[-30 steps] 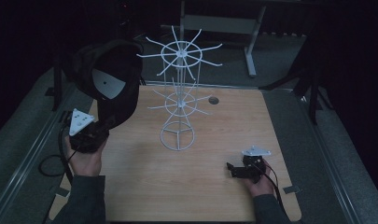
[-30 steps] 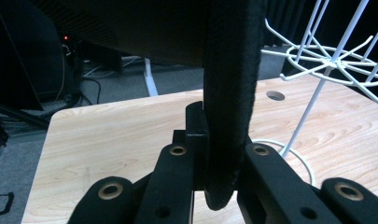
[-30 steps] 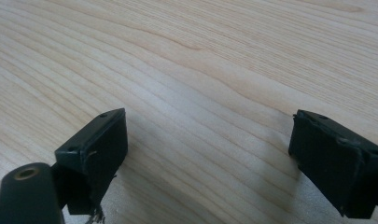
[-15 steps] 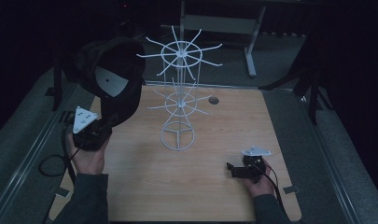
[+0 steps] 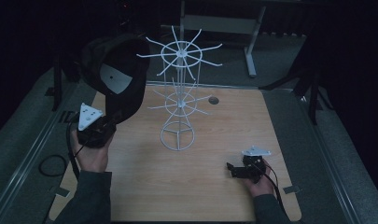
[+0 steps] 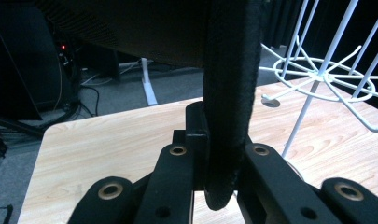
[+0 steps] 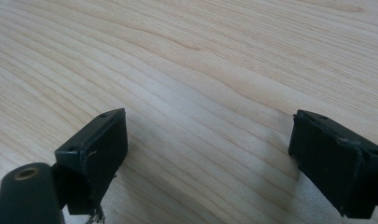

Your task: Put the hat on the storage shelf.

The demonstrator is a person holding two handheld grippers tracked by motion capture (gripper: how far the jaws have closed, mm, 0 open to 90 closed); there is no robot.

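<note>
A black cap [image 5: 115, 74] with a white label inside hangs in the air at the table's left, its edge [image 6: 231, 93] clamped between my left gripper's [image 5: 105, 125] jaws. In the left gripper view that gripper [image 6: 219, 161] is shut on the cap's thick black rim. A white wire rack [image 5: 179, 98] with radiating arms stands upright at the table's middle, to the right of the cap and apart from it [image 6: 326, 74]. My right gripper [image 5: 233, 169] rests low on the wooden table [image 5: 214, 196] at the front right, open [image 7: 207, 149], nothing between its jaws.
A small round grommet [image 5: 213, 100] sits in the tabletop behind the rack. A cable loop [image 5: 51, 164] lies on the grey floor at the left. A white table leg frame [image 5: 249, 51] stands behind the table.
My left gripper has lifted the cap slightly up and toward the rack. The right gripper has stayed still.
</note>
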